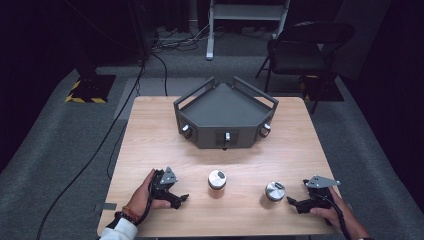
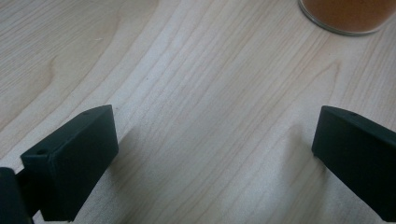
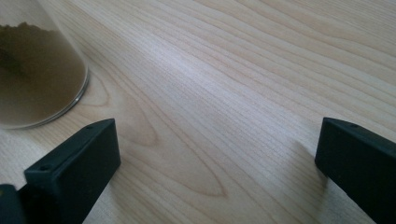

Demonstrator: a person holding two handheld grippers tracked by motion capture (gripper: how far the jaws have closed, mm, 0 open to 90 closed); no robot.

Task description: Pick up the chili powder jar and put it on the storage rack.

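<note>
Two small spice jars with silver lids stand on the wooden table [image 1: 150, 125]. One jar [image 1: 217, 180] holds orange powder and sits left of centre; its base [image 2: 348, 16] shows at the top right of the left gripper view. The other jar [image 1: 274, 191] holds brown powder; its glass side [image 3: 37, 79] shows at the upper left of the right gripper view. My left gripper [image 1: 184, 198] rests on the table left of the orange jar, open and empty [image 2: 215, 154]. At the front right, just right of the brown jar, lies my right gripper [image 1: 290, 201], also open with only bare wood between its jaws [image 3: 217, 158].
A dark grey angular rack [image 1: 225, 112] with railed sides and several knobs on its front stands at the table's far middle. Beyond the table are a folding chair [image 1: 305, 50], cables on grey carpet and a stand base [image 1: 90, 89].
</note>
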